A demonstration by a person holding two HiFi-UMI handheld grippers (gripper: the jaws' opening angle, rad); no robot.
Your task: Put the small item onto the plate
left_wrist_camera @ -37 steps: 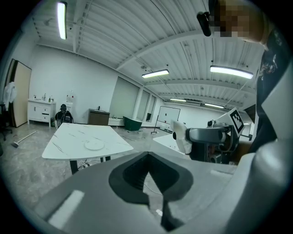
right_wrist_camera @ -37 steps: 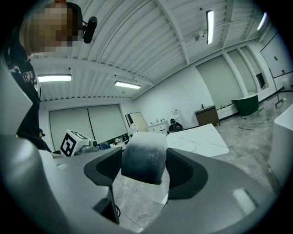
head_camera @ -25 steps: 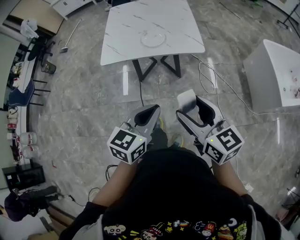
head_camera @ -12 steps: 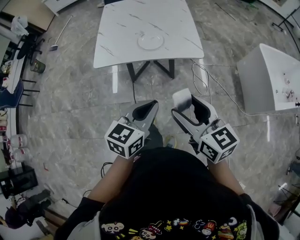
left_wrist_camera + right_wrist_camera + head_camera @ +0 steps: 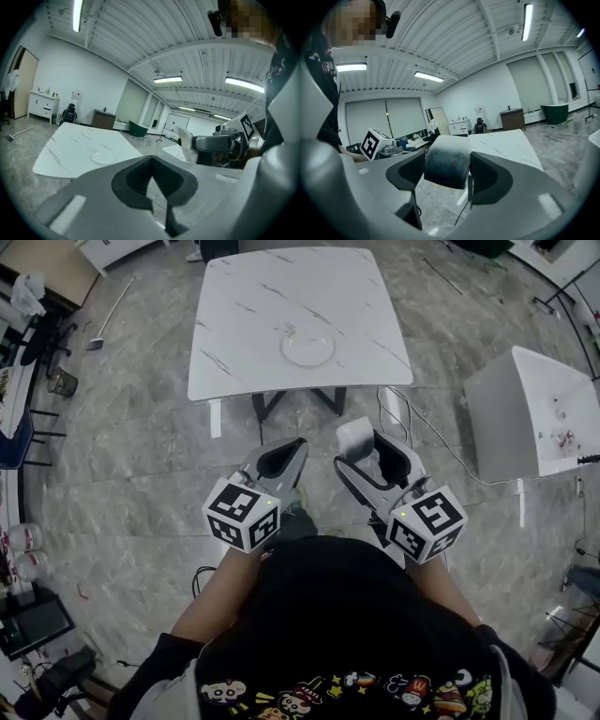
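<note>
Small white-and-grey rounded item [image 5: 354,436] sits pinched in the right gripper [image 5: 364,448] in the head view, held in the air over the grey marbled floor [image 5: 141,446], on the near side of the white marble-topped table [image 5: 244,324] and well apart from it. A clear round glass plate [image 5: 307,348] lies near the middle of that table, with nothing on it. The left gripper [image 5: 292,448] hangs just beside the right one, also short of the table's near edge, its jaws drawn together. A white box-shaped stand [image 5: 525,409] is off to the table's right. In the left gripper view, the left gripper [image 5: 151,163] shows its dark pads meeting in a narrow V with nothing between them; beyond them the table [image 5: 65,147] carries the plate [image 5: 103,158], and to the table's right the right gripper [image 5: 220,143] holds the item [image 5: 187,140] at its tip. In the right gripper view, the right gripper [image 5: 447,169] has both jaws pressed against the sides of the item [image 5: 447,161], which fills the gap between them; the table [image 5: 506,140] stretches away behind it, and the left gripper's marker cube [image 5: 375,143] shows to the table's left.
</note>
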